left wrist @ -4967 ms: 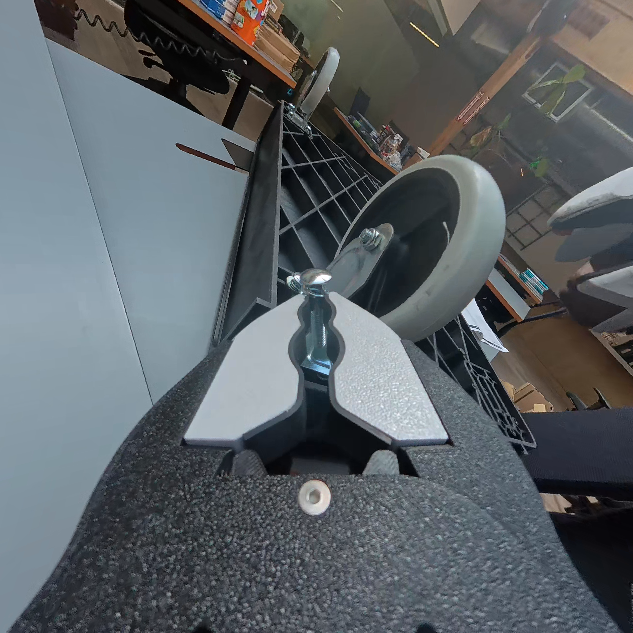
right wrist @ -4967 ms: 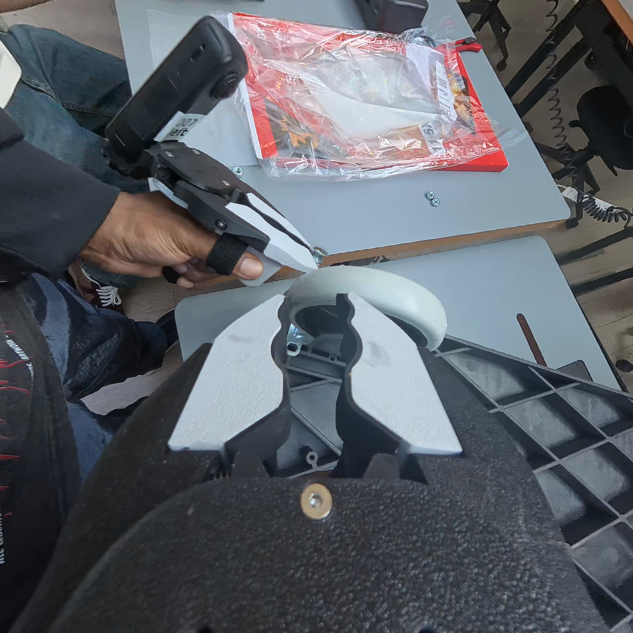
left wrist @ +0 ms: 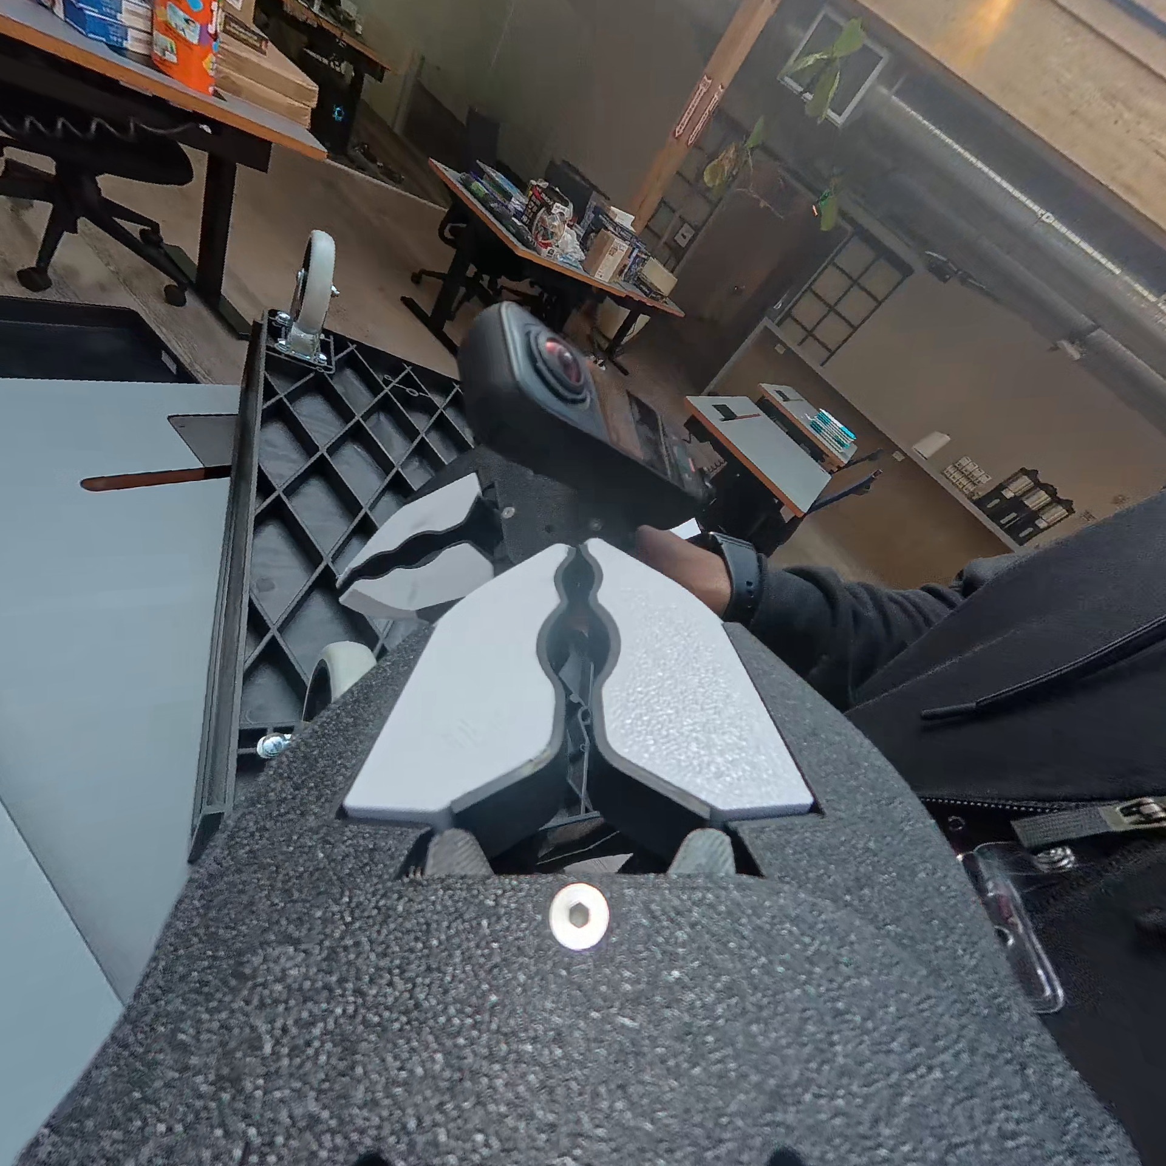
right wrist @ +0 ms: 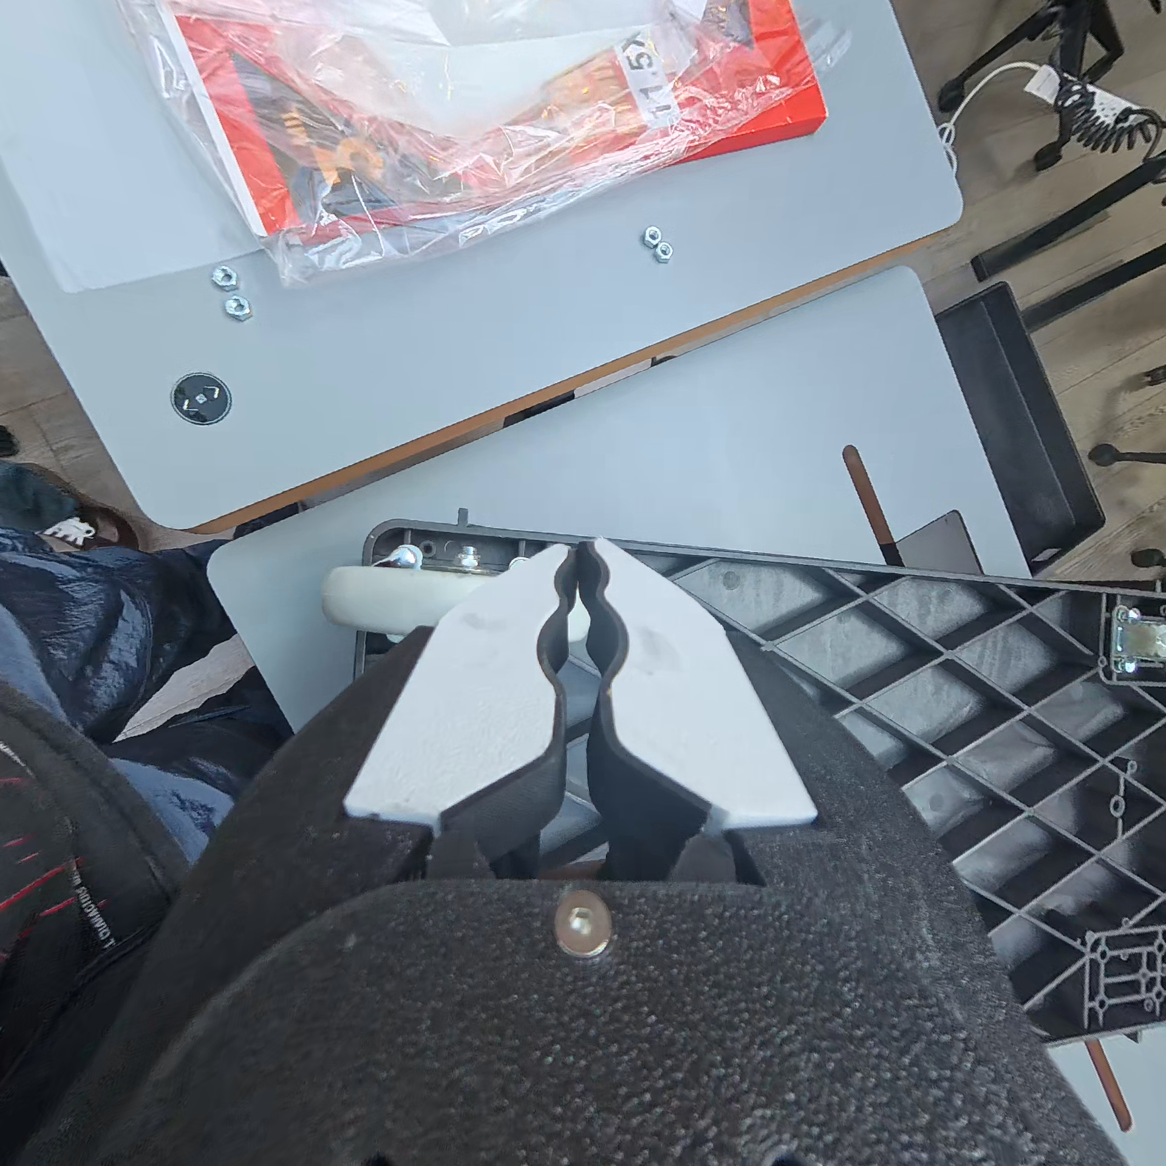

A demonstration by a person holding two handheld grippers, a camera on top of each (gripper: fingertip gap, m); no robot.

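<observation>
1. The left gripper point(left wrist: 577, 558) has its pale grey fingers pressed together at the tips, with nothing between them. It hangs above the near end of a black plastic platform point(left wrist: 328, 467) lying upside down, ribs upward.
2. The right gripper point(right wrist: 577, 552) is likewise clenched and empty, tips touching. It points down at the same platform's corner, where a white caster wheel point(right wrist: 391, 596) is bolted on.
3. In the left wrist view the right gripper sits just ahead and left of the left one; it is the nearer of the two to that corner wheel.
4. The platform's long axis runs away from the left gripper toward a second caster point(left wrist: 315, 284) standing upright at the far corner.
5. A bolt head point(left wrist: 271, 744) pokes out beside the near wheel, below and left of the left fingers.
6. The platform is rigid, matt, with a diamond lattice of ribs. The wheels are smooth, rounded and off-white; their brackets are bright metal.
7. The platform rests on a smooth grey table point(right wrist: 725, 441).
8. On a second grey table lie two pairs of small steel nuts point(right wrist: 656, 243), well apart from both grippers, beside a crinkled clear plastic bag point(right wrist: 479, 126) over a red packet.
</observation>
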